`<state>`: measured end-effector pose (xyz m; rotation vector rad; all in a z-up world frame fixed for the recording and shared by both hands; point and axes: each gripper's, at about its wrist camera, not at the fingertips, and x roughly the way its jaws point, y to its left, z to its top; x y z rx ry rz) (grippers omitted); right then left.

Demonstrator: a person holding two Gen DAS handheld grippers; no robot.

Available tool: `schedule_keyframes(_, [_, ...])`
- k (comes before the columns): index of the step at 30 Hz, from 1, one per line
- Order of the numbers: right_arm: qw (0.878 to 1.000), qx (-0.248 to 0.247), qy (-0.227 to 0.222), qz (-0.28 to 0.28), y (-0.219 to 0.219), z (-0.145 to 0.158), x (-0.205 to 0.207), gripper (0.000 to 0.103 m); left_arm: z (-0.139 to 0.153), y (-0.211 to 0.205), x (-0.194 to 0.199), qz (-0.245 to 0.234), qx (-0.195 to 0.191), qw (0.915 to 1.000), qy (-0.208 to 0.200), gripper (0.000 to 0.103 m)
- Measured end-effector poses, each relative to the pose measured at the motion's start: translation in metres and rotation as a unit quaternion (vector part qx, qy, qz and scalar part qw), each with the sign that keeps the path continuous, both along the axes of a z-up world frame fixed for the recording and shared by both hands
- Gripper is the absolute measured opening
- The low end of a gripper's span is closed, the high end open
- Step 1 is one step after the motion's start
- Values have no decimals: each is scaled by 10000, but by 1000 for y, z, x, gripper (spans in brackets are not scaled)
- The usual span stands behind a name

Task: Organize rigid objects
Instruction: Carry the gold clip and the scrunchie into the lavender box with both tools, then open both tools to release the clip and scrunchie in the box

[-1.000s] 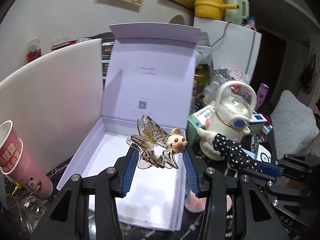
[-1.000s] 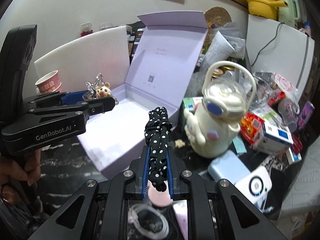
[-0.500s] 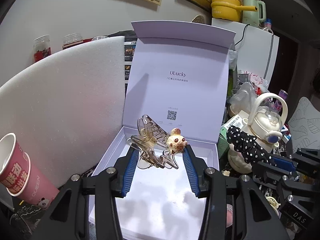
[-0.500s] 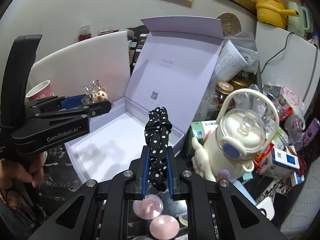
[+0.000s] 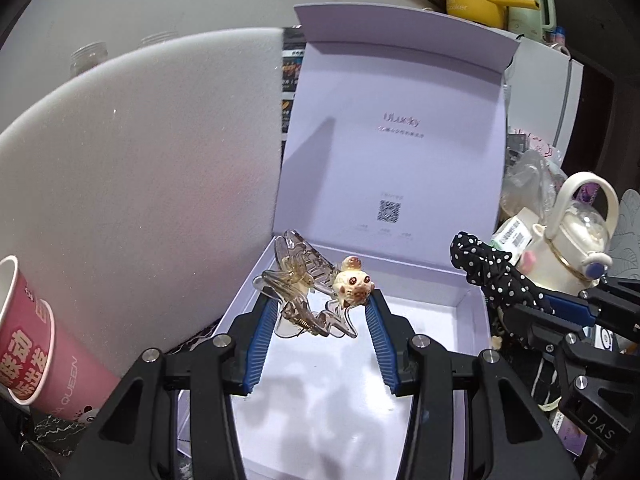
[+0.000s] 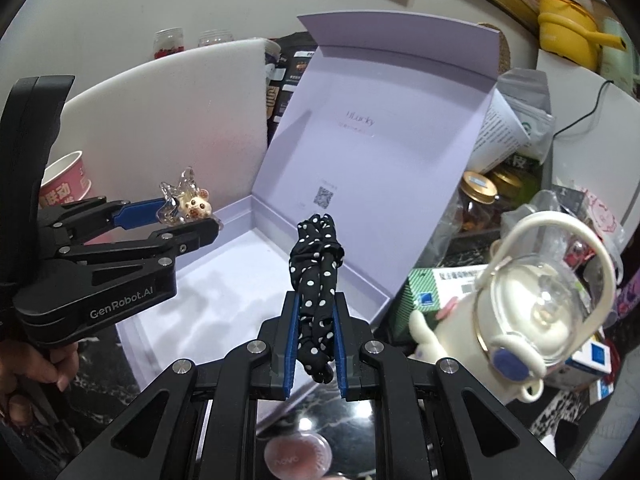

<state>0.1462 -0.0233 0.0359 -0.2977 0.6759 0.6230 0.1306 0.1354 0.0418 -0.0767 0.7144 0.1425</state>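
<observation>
The left gripper (image 5: 320, 312) holds a clear hair clip (image 5: 304, 300) between its two blue pads. The clip has a little cream animal face (image 5: 353, 286) on its right side. The clip sits up in the air over the open purple box (image 5: 420, 312), near the box's front left part. The box lid (image 5: 396, 120) stands up at 12 o'clock in the left view, with a small square code printed on it.

The right gripper (image 6: 316, 320) is pinched tight on a black hair tie with white dots (image 6: 318, 272). The hair tie sticks up past the pads and also hangs a bit below them. In the right view it is over the front edge of the box, and the white box floor (image 6: 224, 280) lies at about 10 o'clock from it. From the left view the same hair tie (image 5: 492, 276) shows at 3 o'clock, just past the right wall of the box.

A big white foam board (image 5: 140, 180) stands to the left of the box. A pink paper cup (image 5: 28, 340) is at 9 o'clock in the left view. A cream bottle with a loop handle (image 6: 532, 308) stands at 3 o'clock in the right view, near a green and white carton (image 6: 432, 292). A yellow pot (image 6: 568, 28) sits high up at 1 o'clock.
</observation>
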Motion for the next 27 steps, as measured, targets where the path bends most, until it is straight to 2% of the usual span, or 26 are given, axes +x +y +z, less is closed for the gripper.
schedule_keyframes(16, [9990,-282,337,56,26,-28,21,16,-45,11,25,-20,-282,9965,783,45])
schedule_keyframes(27, [9982,-410,441,82,46,-46,35,16,-64,10,38,101,-199,9937,1096,45])
